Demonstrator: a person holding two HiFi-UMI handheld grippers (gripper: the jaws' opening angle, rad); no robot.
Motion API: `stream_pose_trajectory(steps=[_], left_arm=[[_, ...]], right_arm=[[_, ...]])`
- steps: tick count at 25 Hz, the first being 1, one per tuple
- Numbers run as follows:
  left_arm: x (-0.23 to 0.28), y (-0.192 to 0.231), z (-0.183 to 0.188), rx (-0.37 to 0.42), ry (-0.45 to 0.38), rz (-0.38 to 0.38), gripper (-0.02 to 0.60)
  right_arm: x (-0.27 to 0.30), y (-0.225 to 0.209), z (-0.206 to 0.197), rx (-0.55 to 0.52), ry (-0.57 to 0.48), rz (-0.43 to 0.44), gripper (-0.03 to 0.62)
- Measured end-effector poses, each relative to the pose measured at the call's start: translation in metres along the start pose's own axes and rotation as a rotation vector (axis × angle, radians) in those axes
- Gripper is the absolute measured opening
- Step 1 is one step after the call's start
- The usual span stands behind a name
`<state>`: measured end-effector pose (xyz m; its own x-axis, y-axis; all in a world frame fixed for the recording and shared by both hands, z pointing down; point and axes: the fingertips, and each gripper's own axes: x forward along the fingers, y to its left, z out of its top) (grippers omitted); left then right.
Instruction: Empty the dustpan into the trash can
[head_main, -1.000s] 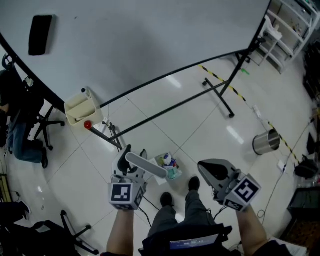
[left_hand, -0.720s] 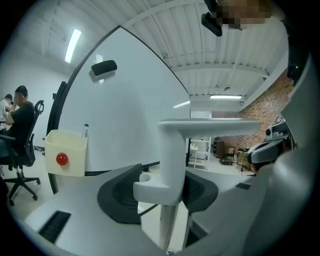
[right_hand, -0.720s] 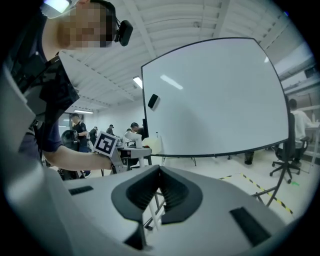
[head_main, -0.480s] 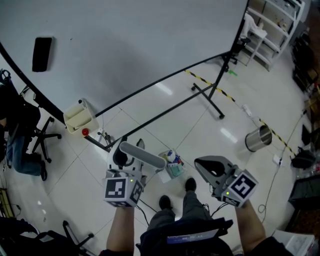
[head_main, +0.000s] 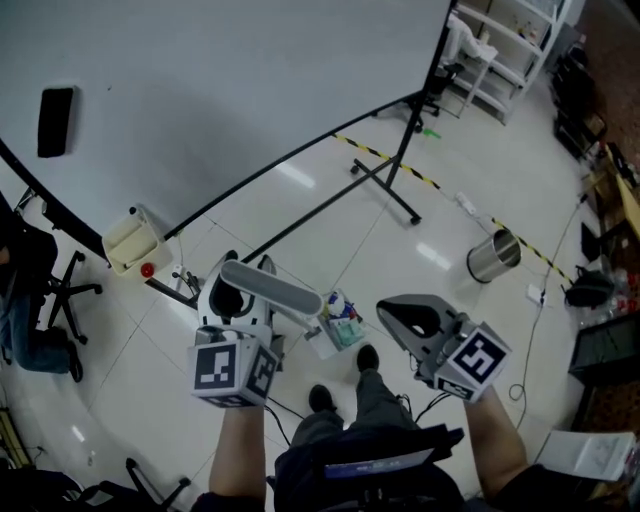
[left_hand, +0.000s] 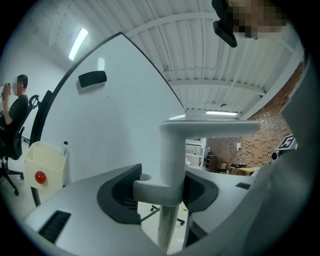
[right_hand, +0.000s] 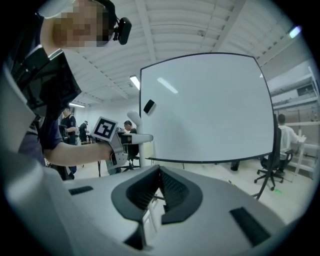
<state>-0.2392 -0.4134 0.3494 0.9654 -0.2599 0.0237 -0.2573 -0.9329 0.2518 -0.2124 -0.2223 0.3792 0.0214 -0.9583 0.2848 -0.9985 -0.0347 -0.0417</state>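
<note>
Dustpan (head_main: 338, 328) loaded, well left of trash can (head_main: 494, 257) | left gripper (head_main: 243, 285) clamped on its handle (head_main: 272, 288) | right gripper (head_main: 385, 308) jaws together, empty | open tile (head_main: 420, 270) between; whiteboard stand foot (head_main: 385, 195) upper-left of can.

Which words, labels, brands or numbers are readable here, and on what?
None can be read.
Left cube, right cube: black-and-white square patterns, no letters.
Rubbish in the dustpan: print too small.
White sheet at lower right: too blurred.
</note>
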Motion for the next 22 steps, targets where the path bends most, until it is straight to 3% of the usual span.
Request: stream_pose_trajectory(steps=[14, 22], left_arm=[[0.009, -0.035, 0.002, -0.006, 0.019, -0.114, 0.202], [0.032, -0.057, 0.000, 0.014, 0.011, -0.144, 0.202]], right_arm=[[-0.027, 0.001, 0.000, 0.003, 0.025, -0.070, 0.015], [-0.048, -0.031, -0.017, 0.059, 0.005, -0.129, 0.015]])
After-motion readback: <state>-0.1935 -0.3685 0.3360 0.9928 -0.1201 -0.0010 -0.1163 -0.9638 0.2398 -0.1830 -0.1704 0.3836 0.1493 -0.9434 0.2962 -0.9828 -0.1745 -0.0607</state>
